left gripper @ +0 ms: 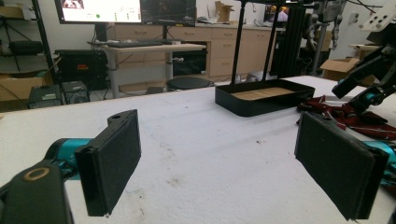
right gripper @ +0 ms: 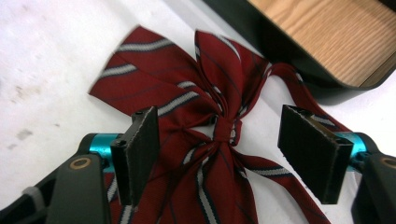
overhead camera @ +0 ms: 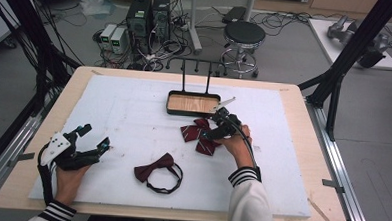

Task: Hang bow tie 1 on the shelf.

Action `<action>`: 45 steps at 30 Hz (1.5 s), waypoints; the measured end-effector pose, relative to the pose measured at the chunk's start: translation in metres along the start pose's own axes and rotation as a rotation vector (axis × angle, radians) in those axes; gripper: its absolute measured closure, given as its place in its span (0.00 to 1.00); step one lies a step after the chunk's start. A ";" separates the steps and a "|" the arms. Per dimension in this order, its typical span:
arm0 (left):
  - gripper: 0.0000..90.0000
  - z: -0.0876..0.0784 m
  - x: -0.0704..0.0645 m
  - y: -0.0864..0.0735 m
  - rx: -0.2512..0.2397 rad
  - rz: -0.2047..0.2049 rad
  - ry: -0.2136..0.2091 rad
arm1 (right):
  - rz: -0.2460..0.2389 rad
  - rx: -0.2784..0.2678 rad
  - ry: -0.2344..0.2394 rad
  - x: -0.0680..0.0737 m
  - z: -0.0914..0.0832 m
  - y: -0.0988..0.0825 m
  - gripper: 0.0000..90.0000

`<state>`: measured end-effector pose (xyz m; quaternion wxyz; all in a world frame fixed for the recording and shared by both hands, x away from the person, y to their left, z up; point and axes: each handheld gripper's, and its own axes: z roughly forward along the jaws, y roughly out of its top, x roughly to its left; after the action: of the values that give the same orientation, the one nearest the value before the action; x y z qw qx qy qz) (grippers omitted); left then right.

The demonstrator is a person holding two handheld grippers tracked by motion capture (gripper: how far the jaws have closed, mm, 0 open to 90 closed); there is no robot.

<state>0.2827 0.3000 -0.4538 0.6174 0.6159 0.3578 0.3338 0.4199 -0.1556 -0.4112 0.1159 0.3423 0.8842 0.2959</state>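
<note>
Nothing sits yet in the black wood-floored tray [overhead camera: 193, 103]. Right gripper [right gripper: 224, 149], jaws apart, straddles the striped red bow [right gripper: 205, 112] near it; left gripper [left gripper: 219, 163] gapes, idle. The 2nd, plain maroon bow tie [overhead camera: 156, 168] lies nearer.

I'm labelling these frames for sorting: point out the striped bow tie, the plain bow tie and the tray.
striped bow tie [right gripper: 227, 128]: right gripper view, centre knot.
plain bow tie [overhead camera: 154, 167]: high view, middle of the bow.
tray [overhead camera: 193, 104]: high view, wooden floor.
</note>
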 end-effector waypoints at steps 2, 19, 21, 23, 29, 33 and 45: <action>0.17 0.000 0.000 0.000 0.000 0.000 0.000 | -0.004 0.025 -0.004 0.000 0.003 0.001 0.37; 0.17 0.000 0.000 0.000 0.000 -0.001 0.001 | 0.003 0.109 0.030 -0.005 0.015 0.000 0.72; 0.17 0.000 0.000 0.000 -0.001 -0.001 0.001 | 0.002 0.107 0.040 -0.007 0.015 0.000 0.80; 0.17 0.000 0.000 0.000 -0.001 -0.001 0.000 | 0.001 0.114 0.046 -0.005 0.015 0.001 0.83; 0.17 0.000 0.000 0.000 -0.001 -0.001 0.000 | -0.027 0.122 0.031 -0.003 0.014 0.002 0.85; 0.17 0.000 0.000 0.000 0.001 -0.001 0.001 | -0.029 0.116 0.020 -0.002 0.013 0.003 0.85; 0.17 0.000 0.000 0.000 -0.001 -0.002 0.001 | -0.014 -0.036 -0.010 -0.006 -0.015 0.005 0.85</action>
<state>0.2827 0.2997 -0.4539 0.6178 0.6152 0.3586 0.3336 0.4205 -0.1633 -0.3960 0.1283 0.3355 0.8806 0.3093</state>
